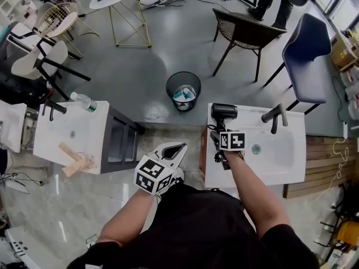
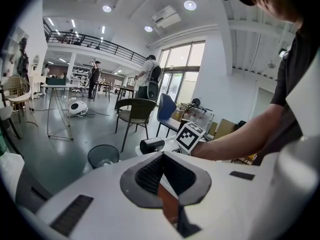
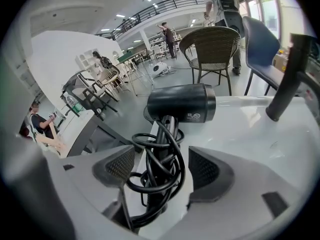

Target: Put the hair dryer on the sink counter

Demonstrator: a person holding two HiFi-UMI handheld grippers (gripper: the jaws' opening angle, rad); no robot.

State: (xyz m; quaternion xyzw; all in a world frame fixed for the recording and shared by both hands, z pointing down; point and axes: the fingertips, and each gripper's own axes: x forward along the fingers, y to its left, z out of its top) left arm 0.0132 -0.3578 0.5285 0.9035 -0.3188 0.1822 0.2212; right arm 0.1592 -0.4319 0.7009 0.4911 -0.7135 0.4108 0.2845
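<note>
A black hair dryer (image 1: 223, 112) lies on the left rim of the white sink counter (image 1: 280, 170), barrel away from me, its cord coiled round the handle. My right gripper (image 1: 217, 138) stands open astride that handle; in the right gripper view the hair dryer (image 3: 182, 103) shows close up, and both pads (image 3: 119, 166) stand off the cord and handle. My left gripper (image 1: 175, 150) hangs shut and empty in front of my body, left of the counter. Its jaws (image 2: 162, 171) meet with nothing between them, and the hair dryer (image 2: 150, 145) shows beyond.
A black faucet (image 1: 275, 116) stands at the basin's far edge. A mesh trash bin (image 1: 183, 90) sits on the floor ahead. A second sink counter (image 1: 67, 133) at left carries a bottle (image 1: 84, 101) and wooden pieces (image 1: 76, 160). A wicker chair (image 1: 247, 29) and a blue chair (image 1: 305, 49) stand behind.
</note>
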